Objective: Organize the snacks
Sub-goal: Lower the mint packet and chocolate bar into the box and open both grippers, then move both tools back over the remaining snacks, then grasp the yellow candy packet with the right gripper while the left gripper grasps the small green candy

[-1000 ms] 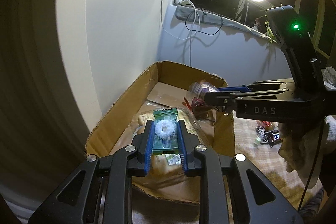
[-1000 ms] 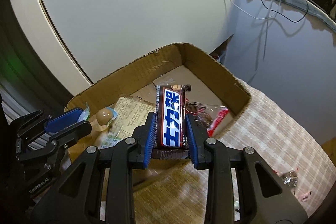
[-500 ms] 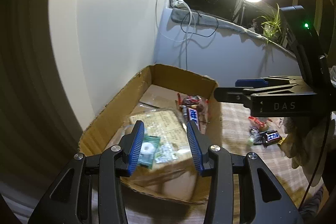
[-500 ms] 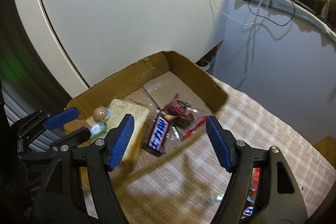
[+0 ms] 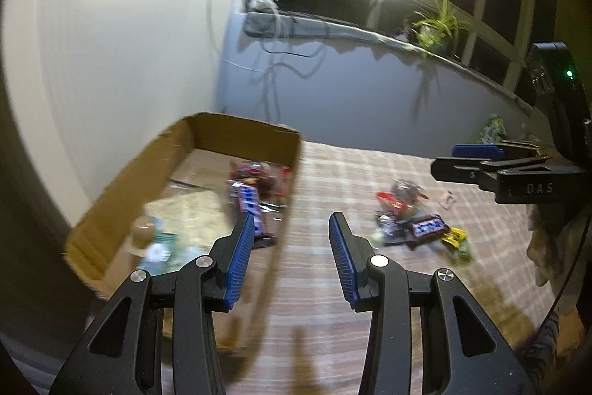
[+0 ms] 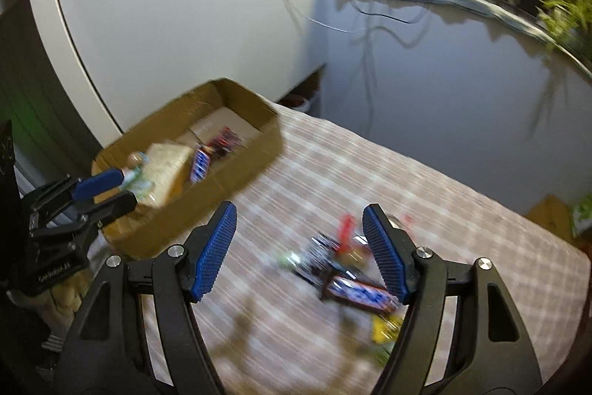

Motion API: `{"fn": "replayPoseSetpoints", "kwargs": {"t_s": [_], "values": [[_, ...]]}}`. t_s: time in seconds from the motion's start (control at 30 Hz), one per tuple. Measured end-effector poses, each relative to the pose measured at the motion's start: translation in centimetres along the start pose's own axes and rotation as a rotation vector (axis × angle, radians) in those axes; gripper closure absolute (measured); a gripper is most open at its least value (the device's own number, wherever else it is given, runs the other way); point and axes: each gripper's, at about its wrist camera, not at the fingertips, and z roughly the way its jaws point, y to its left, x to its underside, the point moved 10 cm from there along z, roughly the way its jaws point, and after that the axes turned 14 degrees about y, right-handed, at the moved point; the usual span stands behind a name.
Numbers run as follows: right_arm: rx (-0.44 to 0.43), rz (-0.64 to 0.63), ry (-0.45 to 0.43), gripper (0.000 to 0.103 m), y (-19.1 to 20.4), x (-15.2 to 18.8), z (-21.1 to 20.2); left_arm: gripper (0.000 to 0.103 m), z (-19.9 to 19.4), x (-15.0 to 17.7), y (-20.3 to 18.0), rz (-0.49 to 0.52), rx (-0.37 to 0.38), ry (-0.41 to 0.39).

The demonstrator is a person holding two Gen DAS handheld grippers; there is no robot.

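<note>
Snacks now lie partly in the cardboard box (image 5: 177, 150): the chocolate bar (image 5: 249, 206) and green packet (image 5: 159, 247) have just been dropped there. Both the left gripper (image 5: 292, 258) and right gripper (image 6: 299, 247) are spread and empty, swinging toward the loose pile (image 6: 344, 269) on the checked cloth (image 6: 462, 228), which seems next.
</note>
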Motion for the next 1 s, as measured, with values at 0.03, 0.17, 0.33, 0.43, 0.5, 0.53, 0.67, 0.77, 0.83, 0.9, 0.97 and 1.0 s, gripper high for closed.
{"fn": "replayPoseSetpoints", "kwargs": {"t_s": [0.03,0.17,0.33,0.43,0.5,0.53,0.67,0.77,0.83,0.9,0.97,1.0], "values": [[0.009,0.011,0.003,0.03,-0.8,0.7,-0.2,0.062,0.4,0.0,-0.9,0.013,0.011,0.006],[0.042,0.073,0.025,0.03,-4.4,4.0,-0.8,0.062,1.5,0.2,-3.3,0.049,0.046,0.032],[0.061,0.119,0.064,0.03,-7.2,7.3,-0.6,0.062,3.4,0.3,-5.5,0.075,0.087,0.072],[0.067,0.137,0.096,0.03,-8.3,9.2,0.2,0.063,4.7,0.4,-6.4,0.081,0.11,0.102],[0.053,0.142,0.114,0.03,-8.8,10.2,0.9,0.063,5.5,0.6,-6.8,0.09,0.12,0.121],[0.047,0.142,0.121,0.03,-8.9,10.6,1.1,0.063,5.9,0.7,-7.1,0.097,0.126,0.133],[0.023,0.082,0.14,0.03,-8.1,11.0,2.6,0.067,7.3,1.0,-7.9,0.121,0.132,0.165],[0.037,0.037,0.149,0.03,-7.7,10.7,3.5,0.067,8.4,1.1,-8.1,0.129,0.131,0.188],[0.04,0.025,0.158,0.03,-7.6,10.5,4.2,0.067,9.1,1.1,-8.2,0.131,0.132,0.204],[0.029,0.026,0.17,0.03,-7.8,10.4,5.0,0.067,9.8,1.1,-8.3,0.139,0.131,0.218],[0.022,0.025,0.179,0.03,-8.0,10.4,5.5,0.067,10.7,1.1,-8.5,0.152,0.123,0.232],[0.024,0.025,0.181,0.03,-8.1,10.4,5.7,0.068,11.0,1.2,-8.6,0.159,0.124,0.239]]}}
